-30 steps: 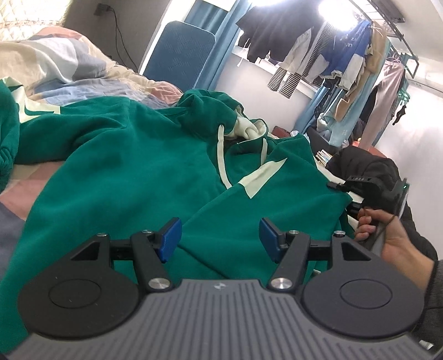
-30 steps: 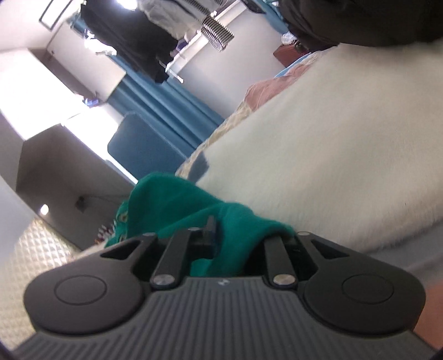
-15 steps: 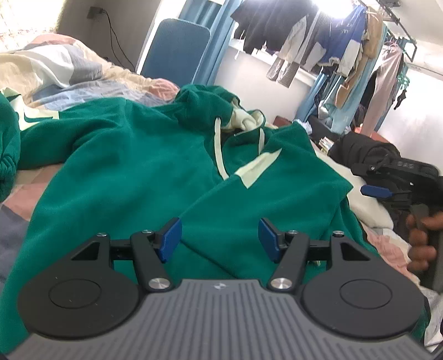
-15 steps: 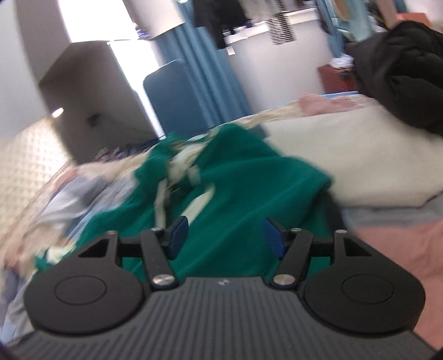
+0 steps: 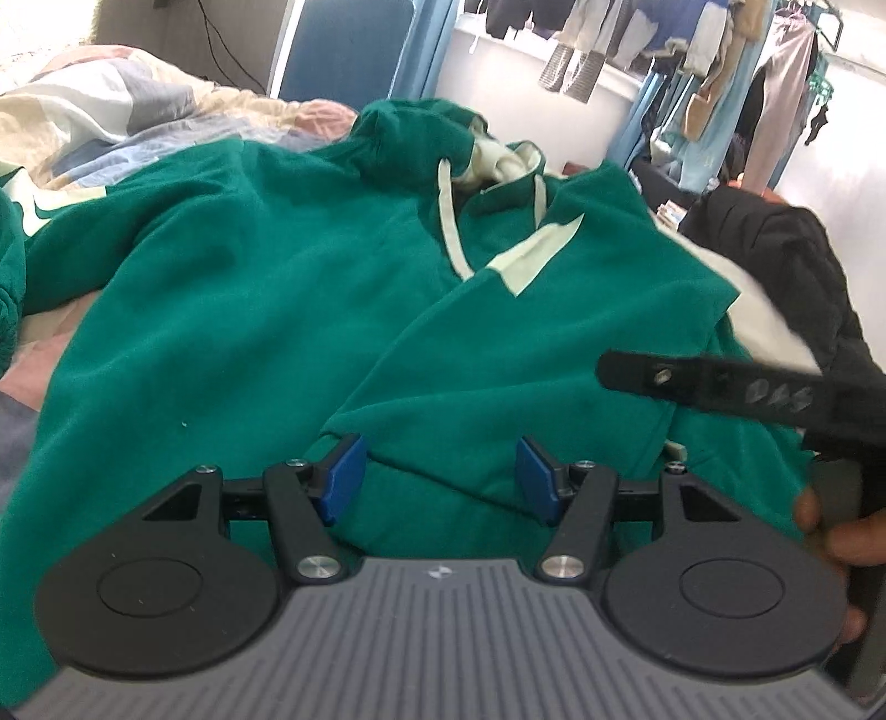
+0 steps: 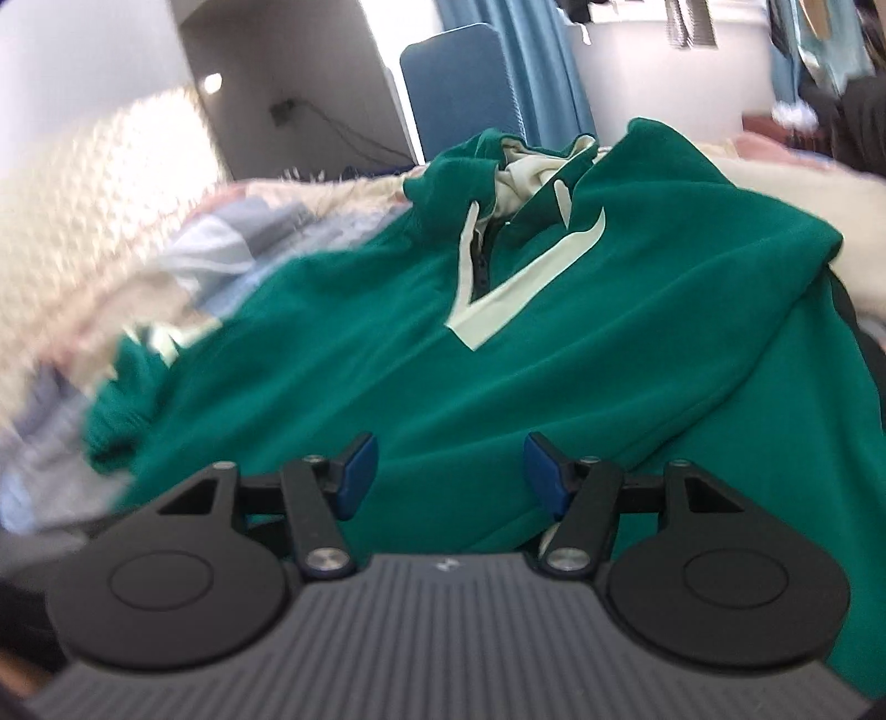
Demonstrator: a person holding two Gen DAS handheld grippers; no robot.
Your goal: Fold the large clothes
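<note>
A large green hoodie (image 5: pixel 277 310) with a cream-lined hood (image 5: pixel 498 160) and cream drawstrings lies spread on the bed. One sleeve (image 5: pixel 526 343) is folded across its chest. My left gripper (image 5: pixel 440 479) hovers open just above the hem, with the folded sleeve's edge seen between the blue pads and untouched. My right gripper (image 6: pixel 449 473) is open too, low over the hoodie (image 6: pixel 554 376), with nothing gripped. In the left wrist view a black finger (image 5: pixel 692 382) of the right gripper reaches in from the right, with a hand (image 5: pixel 830 531) on its grip.
A patchwork quilt (image 5: pixel 111 111) covers the bed to the left. A blue chair (image 5: pixel 343 50) stands behind the bed. Clothes hang on a rack (image 5: pixel 692 55) by the window. A black garment (image 5: pixel 775 249) and a cream blanket (image 6: pixel 803 194) lie on the right.
My right gripper let go of the green cloth and opened. It rolled level and swung across over the hoodie's front. In the left wrist view it has come closer. The left gripper only tilted a little.
</note>
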